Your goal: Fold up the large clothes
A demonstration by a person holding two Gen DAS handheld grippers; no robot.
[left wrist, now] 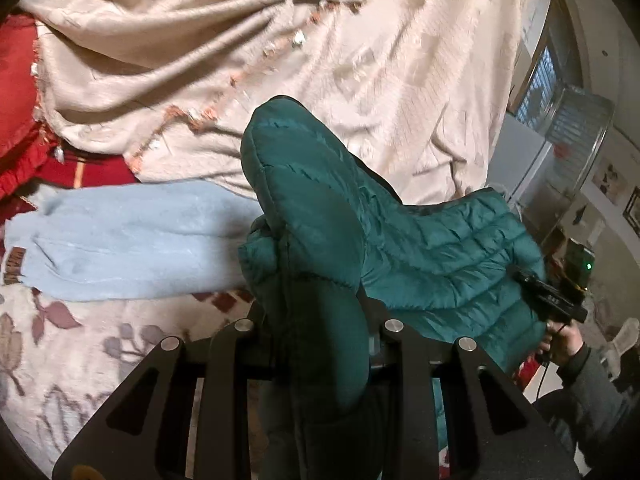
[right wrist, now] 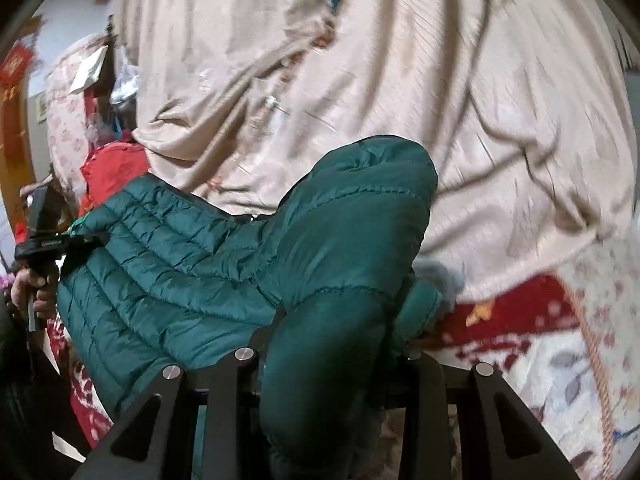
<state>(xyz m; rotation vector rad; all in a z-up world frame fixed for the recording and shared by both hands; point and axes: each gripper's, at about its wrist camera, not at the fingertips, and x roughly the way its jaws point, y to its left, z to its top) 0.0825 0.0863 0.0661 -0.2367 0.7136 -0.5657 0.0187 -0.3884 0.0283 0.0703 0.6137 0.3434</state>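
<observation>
Between both grippers' fingers, green jacket [left wrist: 440,256] hides pads.

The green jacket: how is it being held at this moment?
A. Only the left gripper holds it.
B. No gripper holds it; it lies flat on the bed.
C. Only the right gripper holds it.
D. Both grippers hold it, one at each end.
D: the jacket is pinched in the left gripper and in the right gripper, and hangs between them.

Black two-finger grippers, grey sleeve

The left gripper [left wrist: 320,320] and right gripper [right wrist: 332,344] have black slotted linkage arms with round silver pins; the right hand [left wrist: 560,340] wears a grey sleeve [left wrist: 592,384].
</observation>
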